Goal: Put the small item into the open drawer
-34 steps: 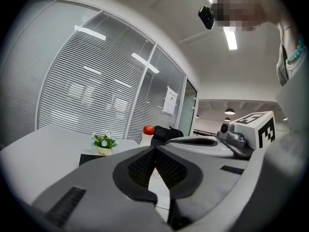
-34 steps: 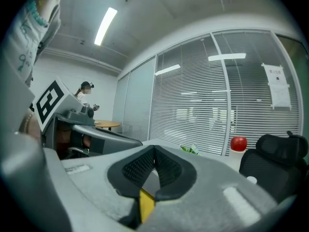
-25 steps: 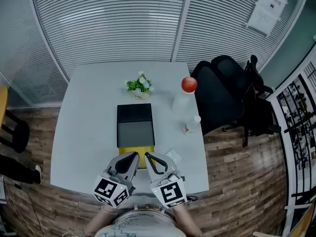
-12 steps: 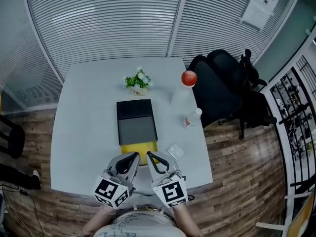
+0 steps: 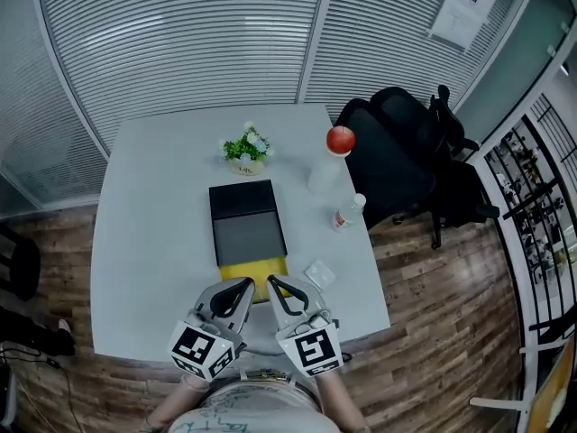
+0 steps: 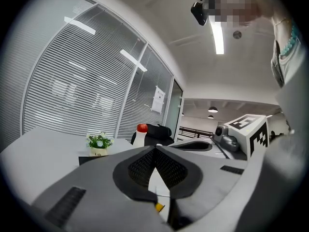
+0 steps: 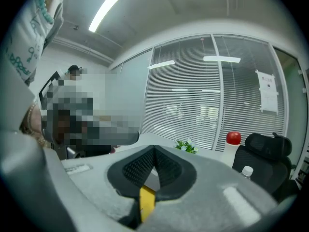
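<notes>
Jaws of the left gripper (image 5: 245, 284) and right gripper (image 5: 271, 283) are pressed together, empty, and have barely shifted. On the tabletop (image 5: 153, 224) the item (image 5: 318, 274) still lies just right of the open drawer (image 5: 255, 271); pickup looks unstarted.

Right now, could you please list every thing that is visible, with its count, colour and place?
table: one, white, centre
drawer box: one, black, mid-table
open drawer: one, yellow, box's near end
small packet: one, pale, right of the drawer
plant: one, green, behind the box
large bottle: one, white with red top, table's right side
small bottle: one, clear, table's right edge
chair: one, black, right of the table
left gripper: one, grey, shut, before the drawer
right gripper: one, grey, shut, beside the left
</notes>
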`<act>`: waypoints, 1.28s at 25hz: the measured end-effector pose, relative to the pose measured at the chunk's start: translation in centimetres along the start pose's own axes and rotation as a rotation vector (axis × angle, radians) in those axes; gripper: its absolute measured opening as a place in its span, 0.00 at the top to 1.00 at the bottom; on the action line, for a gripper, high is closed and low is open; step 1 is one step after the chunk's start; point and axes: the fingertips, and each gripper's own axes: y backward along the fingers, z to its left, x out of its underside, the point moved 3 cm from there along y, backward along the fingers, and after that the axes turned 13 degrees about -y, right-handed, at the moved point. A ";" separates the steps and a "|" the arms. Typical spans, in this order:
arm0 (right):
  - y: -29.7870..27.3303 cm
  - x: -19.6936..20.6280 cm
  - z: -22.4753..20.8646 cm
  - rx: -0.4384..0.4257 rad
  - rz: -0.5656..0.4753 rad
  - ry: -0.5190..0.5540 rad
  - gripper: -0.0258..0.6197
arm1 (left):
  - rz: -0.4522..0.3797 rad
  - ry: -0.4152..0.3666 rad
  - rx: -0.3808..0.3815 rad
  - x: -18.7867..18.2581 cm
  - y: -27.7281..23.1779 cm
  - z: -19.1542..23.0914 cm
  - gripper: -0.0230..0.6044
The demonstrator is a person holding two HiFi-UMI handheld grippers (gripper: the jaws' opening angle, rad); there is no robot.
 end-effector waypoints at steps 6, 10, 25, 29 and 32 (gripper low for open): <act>-0.1 0.5 -1.2 0.046 0.019 0.008 0.96 | 0.001 -0.002 0.035 0.6 -0.3 -0.2 0.97; 0.2 1.6 -2.4 0.087 0.037 0.021 0.96 | 0.006 0.004 0.037 0.7 0.0 0.0 0.97; 2.0 5.0 -7.6 0.247 0.146 0.064 0.96 | 0.022 0.030 0.027 1.6 0.4 0.9 0.97; 2.3 5.5 -8.4 0.273 0.177 0.084 0.96 | 0.021 0.036 0.028 1.7 0.3 0.8 0.97; 2.8 6.3 -9.2 0.307 0.208 0.084 0.96 | 0.021 0.041 0.031 1.8 0.3 0.6 0.97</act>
